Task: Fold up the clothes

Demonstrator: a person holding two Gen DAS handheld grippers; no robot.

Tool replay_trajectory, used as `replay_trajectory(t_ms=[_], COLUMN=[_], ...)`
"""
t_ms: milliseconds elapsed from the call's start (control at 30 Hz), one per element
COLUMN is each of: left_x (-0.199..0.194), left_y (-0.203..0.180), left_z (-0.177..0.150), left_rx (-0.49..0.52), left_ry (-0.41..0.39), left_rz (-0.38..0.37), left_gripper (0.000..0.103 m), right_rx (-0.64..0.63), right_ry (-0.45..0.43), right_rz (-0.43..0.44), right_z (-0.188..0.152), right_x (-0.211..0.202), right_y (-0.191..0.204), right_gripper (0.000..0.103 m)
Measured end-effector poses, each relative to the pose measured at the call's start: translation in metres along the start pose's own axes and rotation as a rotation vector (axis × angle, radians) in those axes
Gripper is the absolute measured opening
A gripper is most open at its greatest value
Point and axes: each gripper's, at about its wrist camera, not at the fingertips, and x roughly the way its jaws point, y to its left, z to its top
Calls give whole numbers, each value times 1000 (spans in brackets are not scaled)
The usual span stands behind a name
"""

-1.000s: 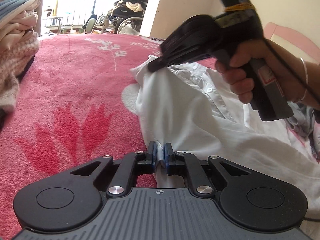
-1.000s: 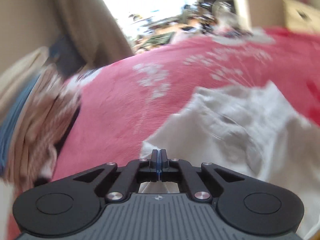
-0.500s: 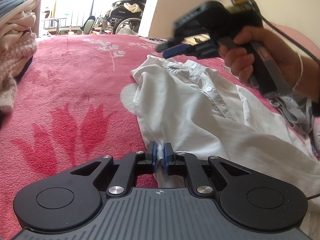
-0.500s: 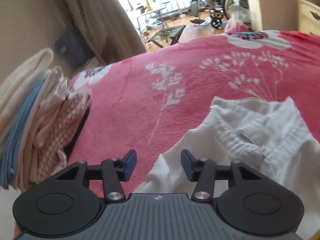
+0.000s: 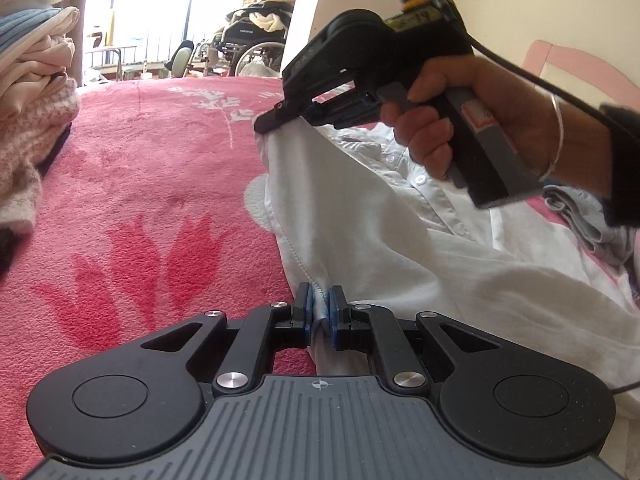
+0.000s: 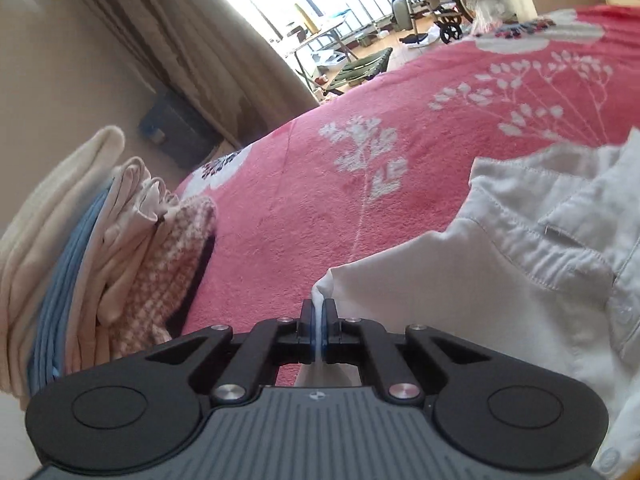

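- On the bed (image 5: 132, 184), spread over a pink flowered blanket, lay a white button-up shirt (image 5: 360, 232) — rumpled, not flat, collar and button placket bunched toward the far side.
- Left hand-held gripper (image 5: 319, 312) was closed down on a stitched edge of the shirt, a pinch of cloth squeezed between its blue pads, right at the near side of the garment.
- Right hand-held gripper (image 6: 319, 328) was also clamped shut, with a thin fold of the white cloth between its pads. From the left wrist view you could see it further along the same edge, lifting that bit off the blanket, with the person's hand (image 5: 432, 120) round the grip.
- So the shirt hung between the two grips, its edge pulled fairly taut, the rest trailing off to the right.
- Handling-wise, my guess: light, thin woven cotton, totally floppy, no stiffness — it'll sag and crease wherever it isn't held. Not fragile, though the buttons could snag.
- Best places to grab looked like seams, hems or the shoulders, since the stitching gives the pads something firmer to bite.
- Off to the left sat a stack of folded clothes (image 6: 80, 264), well apart from the shirt.
- How far along the fold was, I couldn't say.
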Motion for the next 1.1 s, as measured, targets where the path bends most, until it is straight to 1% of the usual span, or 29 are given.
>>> replay_trajectory(t_ms=[67,167,200,233,267,300,400,467,567,667,800,933,1067,1100], left_x=[0,0,-1,-1,-2,-3,-7,-10,-12,-14,-15,-17,-24,-27], left_y=[1,5,8,11,14,17,29,37,32,25,15,6,-11,-15], left_z=[1,2,3,4,5,6,8,9,14,18,25,31,34,34], left_rx=[-8,-38,-57,-83,-109,-138,-226,-270,-265,-248,-226,-203,-146,-131], left_ry=[1,10,15,20,25,27,26,17,22,30,40,50,43,41], left_rz=[4,24,27,29,30,29,26,34,32,26,19,12,10,6], left_gripper=[7,8,10,10,10,11,14,16,17,20,21,21,21,21], right_rx=[55,152,184,220,251,249,240,179,64,-45,-148,-225,-172,-148], right_ry=[-4,14,16,-3,-21,-39,-89,-91,-86,-58,-70,-45,-32,-21], right_rz=[15,7,6,17,26,25,20,0,-48,-92,-116,-193,-258,-271], right_z=[-2,0,1,4,7,11,23,29,32,25,-3,-44,-90,-102], right_x=[8,16,18,13,7,-2,-30,-55,-98,-148,-226,-296,-349,-358], right_y=[-11,-28,-33,-37,-41,-42,-45,-41,-33,-22,-1,16,13,10], right_gripper=[4,9,12,17,33,37,37,36,32,23,23,23,22,19])
